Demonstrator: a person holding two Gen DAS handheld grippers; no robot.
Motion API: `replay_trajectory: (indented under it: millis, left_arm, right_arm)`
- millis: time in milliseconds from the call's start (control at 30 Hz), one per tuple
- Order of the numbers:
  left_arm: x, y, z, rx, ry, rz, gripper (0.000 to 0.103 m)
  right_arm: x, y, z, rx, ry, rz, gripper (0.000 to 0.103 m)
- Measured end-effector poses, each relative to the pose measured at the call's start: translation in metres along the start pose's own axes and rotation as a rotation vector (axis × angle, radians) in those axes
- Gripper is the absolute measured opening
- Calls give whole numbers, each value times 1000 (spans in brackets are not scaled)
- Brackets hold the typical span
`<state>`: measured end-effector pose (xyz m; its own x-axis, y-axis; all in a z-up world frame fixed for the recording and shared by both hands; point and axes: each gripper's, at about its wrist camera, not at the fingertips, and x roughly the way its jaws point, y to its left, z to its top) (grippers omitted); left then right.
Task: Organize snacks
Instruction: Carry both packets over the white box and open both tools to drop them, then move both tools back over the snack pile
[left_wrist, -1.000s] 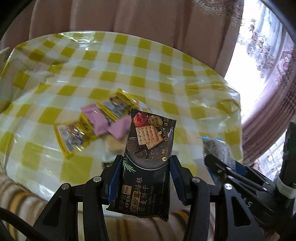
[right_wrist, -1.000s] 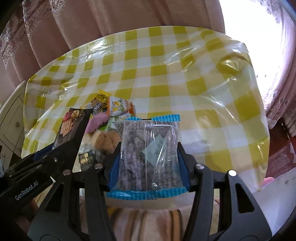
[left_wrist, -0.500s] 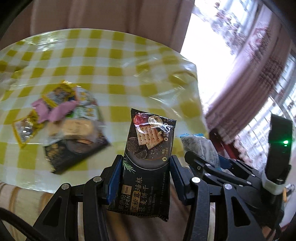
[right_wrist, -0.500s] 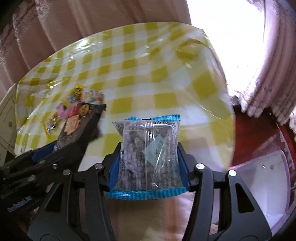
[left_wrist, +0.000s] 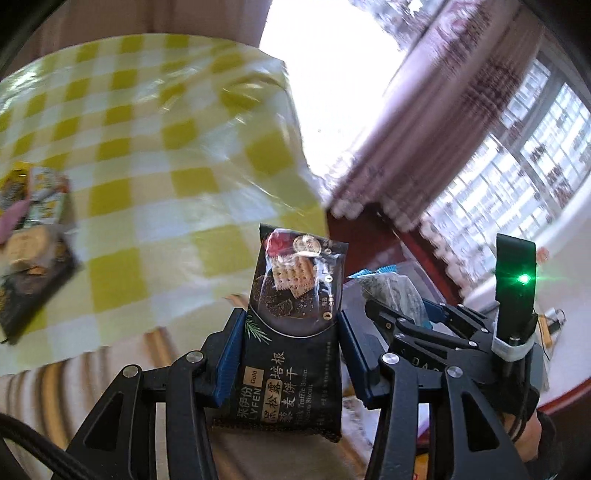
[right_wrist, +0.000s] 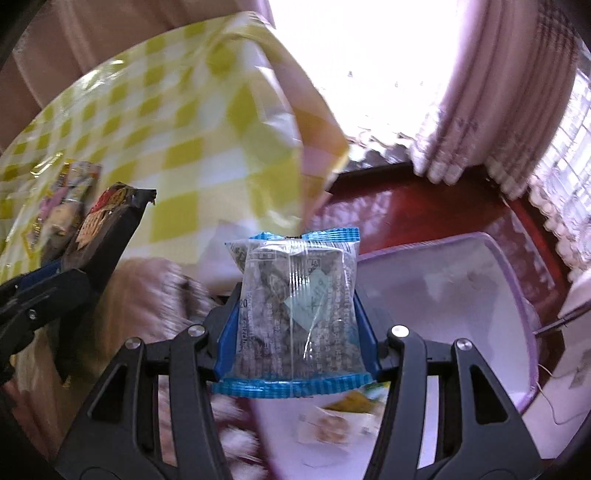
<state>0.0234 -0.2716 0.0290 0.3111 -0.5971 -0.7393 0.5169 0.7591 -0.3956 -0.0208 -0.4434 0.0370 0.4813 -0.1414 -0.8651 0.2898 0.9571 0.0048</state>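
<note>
My left gripper (left_wrist: 291, 328) is shut on a black cracker packet (left_wrist: 295, 314), held upright beyond the table's right edge. My right gripper (right_wrist: 297, 317) is shut on a clear snack bag with blue ends (right_wrist: 295, 314), held above a white bin with a lilac rim (right_wrist: 517, 288). A snack packet (right_wrist: 332, 424) lies in the bin, blurred. The right gripper and its bag show in the left wrist view (left_wrist: 391, 291). The left gripper's packet shows in the right wrist view (right_wrist: 107, 221). A pile of snacks (left_wrist: 33, 229) lies on the yellow checked tablecloth (left_wrist: 166, 147).
The bin rests on a dark red surface (right_wrist: 424, 214) to the right of the table. Pink curtains (right_wrist: 498, 92) and a bright window (left_wrist: 517, 147) stand beyond. A striped fabric (left_wrist: 55, 387) lies below the table's near edge.
Both grippers have swung right with their packets, away from the snack pile and off the table's edge. The white bin has come into the right wrist view under the clear bag.
</note>
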Motion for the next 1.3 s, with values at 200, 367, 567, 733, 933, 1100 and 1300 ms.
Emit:
replay_trajectory:
  millis: [200,367,567,733,933,1100,1300]
  left_arm:
    - [23,-31,-1,54,66,-45,50]
    - [46,-52,-3,95,128,-73,50]
    - [65,-70,-7,121,192,-90,54]
    - [63,-68,-6,109,193,-94,62]
    - [55,-62,-7,105,169,-75,62]
    - [45,-54,-4,96,141,-39,62]
    - [28,-33,-2,63,96,15,62]
  right_arm:
    - [1,-37,-14,38,29,-59,58]
    - [7,-56,-22,65,59,-74,59]
    - [5,-68,-26,81,62,-94,60]
    - [1,-70,-23,87,49,-98,68]
    - [2,-57,-22,59,52,-75,69]
    - [1,-41,-21,29,48,-50,70]
    - [-1,-16,-21,-4,48,9,71]
